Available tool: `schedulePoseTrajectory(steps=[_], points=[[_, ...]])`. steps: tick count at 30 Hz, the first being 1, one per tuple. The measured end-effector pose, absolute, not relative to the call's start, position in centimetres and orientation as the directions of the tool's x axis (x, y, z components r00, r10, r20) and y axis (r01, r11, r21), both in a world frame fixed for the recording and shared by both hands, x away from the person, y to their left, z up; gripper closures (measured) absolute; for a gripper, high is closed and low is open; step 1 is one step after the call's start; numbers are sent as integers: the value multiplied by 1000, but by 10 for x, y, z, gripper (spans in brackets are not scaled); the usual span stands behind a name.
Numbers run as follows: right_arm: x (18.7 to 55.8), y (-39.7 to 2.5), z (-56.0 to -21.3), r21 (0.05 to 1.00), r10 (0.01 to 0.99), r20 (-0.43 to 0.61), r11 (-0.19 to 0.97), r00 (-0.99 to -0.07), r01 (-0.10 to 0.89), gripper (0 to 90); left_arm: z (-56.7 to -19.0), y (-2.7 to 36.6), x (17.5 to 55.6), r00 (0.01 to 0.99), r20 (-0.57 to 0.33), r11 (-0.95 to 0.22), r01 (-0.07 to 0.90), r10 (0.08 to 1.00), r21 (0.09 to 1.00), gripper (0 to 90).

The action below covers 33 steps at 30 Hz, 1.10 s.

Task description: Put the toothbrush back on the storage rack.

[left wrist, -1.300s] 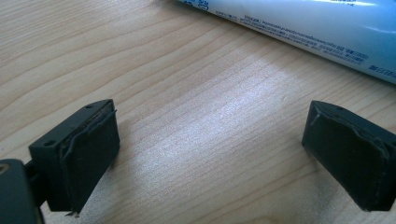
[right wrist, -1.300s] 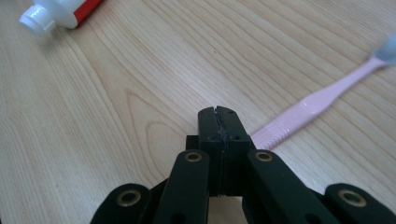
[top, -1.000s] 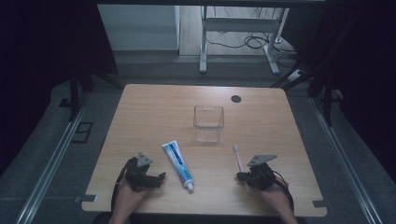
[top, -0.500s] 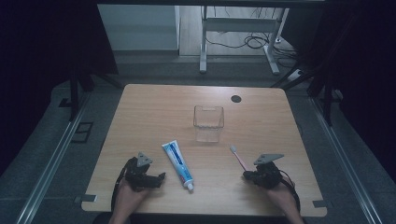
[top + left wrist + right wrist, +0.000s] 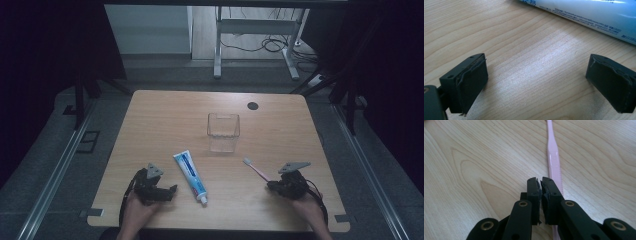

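Fingers of the right gripper are pressed together with nothing between them, their tips lying just left of the pink toothbrush in the right gripper view, beside the handle rather than around it. Over the last second, the high view shows the right gripper drawn slightly back toward the near edge of the table, so that the toothbrush now lies exposed ahead of it, flat on the wood with its bristle end pointing toward the clear cup. Neither toothbrush nor cup has shifted. The left gripper has stayed in place near the front left corner; its fingers stand wide apart over bare wood, with the toothpaste tube lying just beyond them, untouched. In the high view the left gripper sits just left of the toothpaste tube. The small retreat probably serves as a realignment: before any pickup, the right fingers would need to part and straddle the handle. No lifting has begun, and the cup remains empty at the table's centre.
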State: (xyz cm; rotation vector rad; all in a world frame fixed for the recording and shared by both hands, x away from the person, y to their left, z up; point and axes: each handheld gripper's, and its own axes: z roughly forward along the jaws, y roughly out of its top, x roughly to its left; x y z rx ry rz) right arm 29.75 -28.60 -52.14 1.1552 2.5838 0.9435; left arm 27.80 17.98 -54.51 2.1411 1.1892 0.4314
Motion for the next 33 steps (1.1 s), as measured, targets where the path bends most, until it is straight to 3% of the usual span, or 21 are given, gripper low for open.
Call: schedulePoseTrajectory(steps=[10,19,26,33], points=[[299,-287,-520,592,711,107,516,-695,619,814,-545,180,278,535,-23,-383,633,844,673,40],[299,-287,-502,582,706,84,538,-703,610,723,-545,180,278,539,-21,-388,632,842,671,39],[308,-291,-497,519,719,79,562,-691,644,653,-545,180,278,536,-23,-384,634,844,671,39],[320,-285,-493,433,715,57,611,-697,663,638,-545,180,278,533,-26,-381,637,845,670,39]])
